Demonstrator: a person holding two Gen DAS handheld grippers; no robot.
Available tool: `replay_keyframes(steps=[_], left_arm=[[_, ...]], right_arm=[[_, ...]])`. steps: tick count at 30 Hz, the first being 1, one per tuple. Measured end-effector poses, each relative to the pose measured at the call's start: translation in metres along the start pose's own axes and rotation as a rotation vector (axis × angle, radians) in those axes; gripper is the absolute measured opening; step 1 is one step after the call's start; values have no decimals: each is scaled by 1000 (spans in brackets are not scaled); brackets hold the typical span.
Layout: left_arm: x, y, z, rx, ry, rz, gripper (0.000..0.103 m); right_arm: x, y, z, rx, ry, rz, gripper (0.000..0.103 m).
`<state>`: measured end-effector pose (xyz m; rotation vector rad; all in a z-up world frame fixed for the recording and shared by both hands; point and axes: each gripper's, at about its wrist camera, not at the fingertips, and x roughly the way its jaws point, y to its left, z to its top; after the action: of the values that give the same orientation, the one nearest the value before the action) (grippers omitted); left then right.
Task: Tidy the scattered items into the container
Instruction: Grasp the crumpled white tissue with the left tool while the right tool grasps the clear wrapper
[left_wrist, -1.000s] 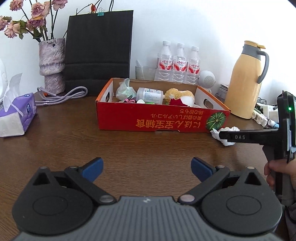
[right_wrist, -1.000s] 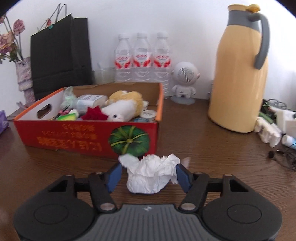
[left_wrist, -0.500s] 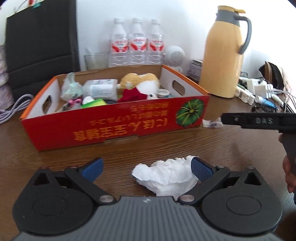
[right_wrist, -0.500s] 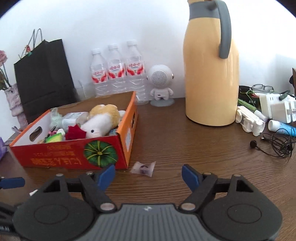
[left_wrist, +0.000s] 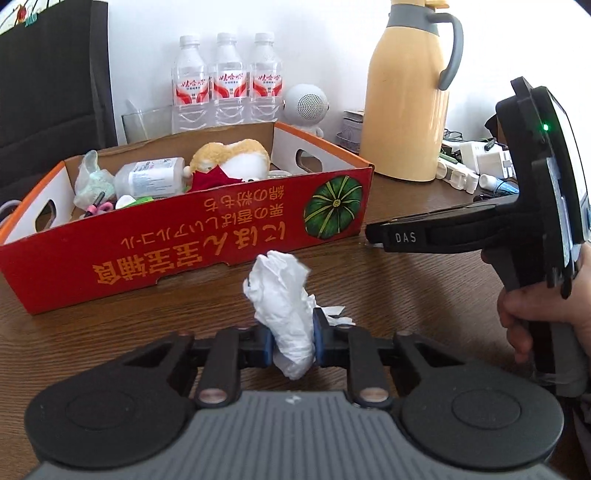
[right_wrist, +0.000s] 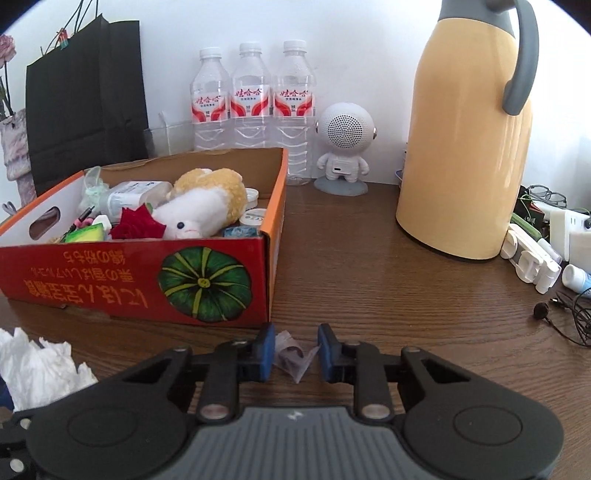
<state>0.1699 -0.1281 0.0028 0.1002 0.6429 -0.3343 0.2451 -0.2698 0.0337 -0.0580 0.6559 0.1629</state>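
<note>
Since the earlier frame, we are closing our left gripper (left_wrist: 292, 341) onto the crumpled tissue (left_wrist: 286, 295), pads pressing it; our right gripper (right_wrist: 295, 350) is closing around the small clear packet (right_wrist: 291, 356) near the red box (right_wrist: 140, 273).

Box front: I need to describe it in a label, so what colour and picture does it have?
The box front is red with orange lettering and a green pumpkin, clearest in the right wrist view.

Black gripper (left_wrist: 291, 345) linkages, blue-padded jaws, grey ribbed housing, white "DAS" lettering.

A brown wooden table (right_wrist: 369, 280) carried a red box (right_wrist: 110, 280) at left, 3 water bottles (right_wrist: 253, 110) far behind, a yellow jug (right_wrist: 461, 147) at right, and a small wrapper (right_wrist: 291, 356) near.
</note>
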Motion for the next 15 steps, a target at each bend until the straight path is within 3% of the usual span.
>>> replay_keyframes(steps=[6,9,11,15], left_arm=[[-33,19,-6,-69,-34,38,18],[-57,30,-12,-112,-47,62,18],[-74,40,-17,-152,-46,80,18],[-106,56,-31,-227,-50,109,18]], right_arm=[[-29,10,-20,0,-12,15,13],[-49,21,-31,22,-12,86,3],[-66,35,-43,41,14,193,2],[-114,66,-65,48,-34,276,1]])
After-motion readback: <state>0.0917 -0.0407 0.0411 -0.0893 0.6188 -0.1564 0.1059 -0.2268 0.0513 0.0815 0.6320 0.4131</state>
